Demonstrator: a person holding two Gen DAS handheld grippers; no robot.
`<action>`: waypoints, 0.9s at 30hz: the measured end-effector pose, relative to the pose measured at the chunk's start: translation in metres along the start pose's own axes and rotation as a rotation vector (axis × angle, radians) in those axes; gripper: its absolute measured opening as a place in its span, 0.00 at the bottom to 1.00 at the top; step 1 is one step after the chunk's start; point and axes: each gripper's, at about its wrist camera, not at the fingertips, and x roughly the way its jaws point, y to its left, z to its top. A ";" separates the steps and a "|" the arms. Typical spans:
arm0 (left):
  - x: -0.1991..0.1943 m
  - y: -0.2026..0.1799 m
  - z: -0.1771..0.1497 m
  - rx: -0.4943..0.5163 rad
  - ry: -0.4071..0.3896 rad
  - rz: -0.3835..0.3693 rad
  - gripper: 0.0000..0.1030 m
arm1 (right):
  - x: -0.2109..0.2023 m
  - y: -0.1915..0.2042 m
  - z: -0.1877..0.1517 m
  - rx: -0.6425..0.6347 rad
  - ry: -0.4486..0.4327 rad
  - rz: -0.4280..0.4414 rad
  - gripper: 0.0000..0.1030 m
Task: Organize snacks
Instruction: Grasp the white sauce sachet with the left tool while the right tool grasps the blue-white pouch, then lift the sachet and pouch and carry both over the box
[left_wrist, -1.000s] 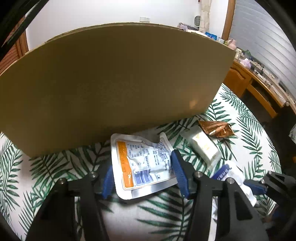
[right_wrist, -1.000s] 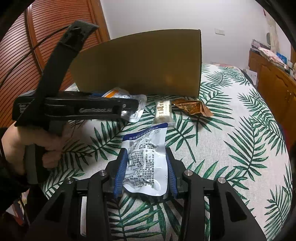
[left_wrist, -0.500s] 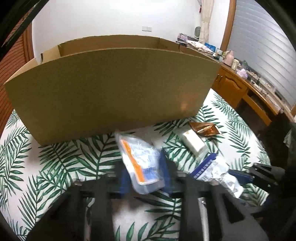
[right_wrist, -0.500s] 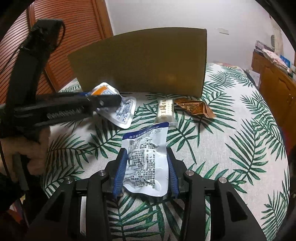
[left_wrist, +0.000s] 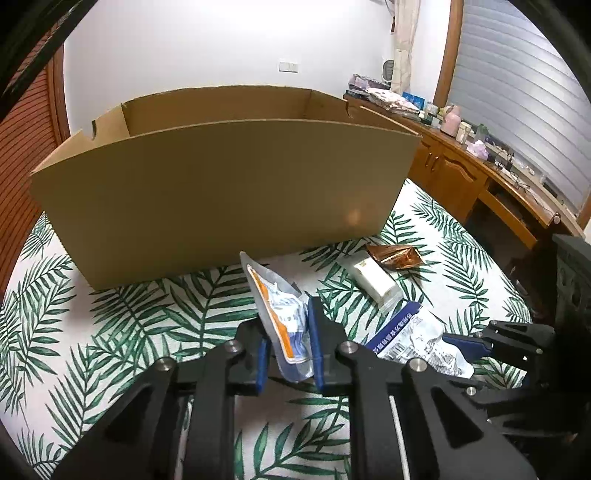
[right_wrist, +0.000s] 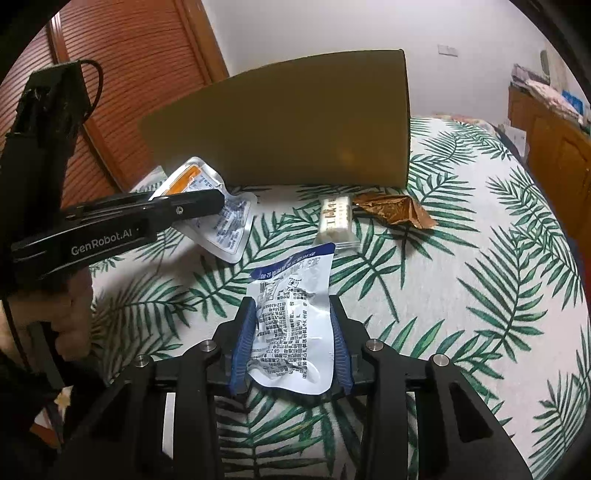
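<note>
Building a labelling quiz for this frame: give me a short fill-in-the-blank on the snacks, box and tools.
1. The left tool is shut on the packet with the ____ stripe.
2. The blue-topped packet lies between the fingers of the ____ tool.
3. The white bar and the brown wrapper lie on the leaf-print cloth, in front of the cardboard ____.

Missing words: orange; right; box

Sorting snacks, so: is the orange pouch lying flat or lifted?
Lifted. The left gripper is shut on the orange pouch, holding it on edge, clear of the tablecloth.
</note>
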 end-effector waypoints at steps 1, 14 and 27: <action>-0.003 0.000 0.000 0.005 -0.003 -0.003 0.14 | -0.002 0.003 0.000 -0.006 0.000 -0.002 0.37; -0.045 0.009 0.009 0.001 -0.084 -0.011 0.14 | -0.031 0.013 0.008 0.013 -0.053 -0.043 0.37; -0.080 0.012 0.011 -0.006 -0.140 -0.019 0.15 | -0.078 0.021 0.029 0.016 -0.148 -0.084 0.37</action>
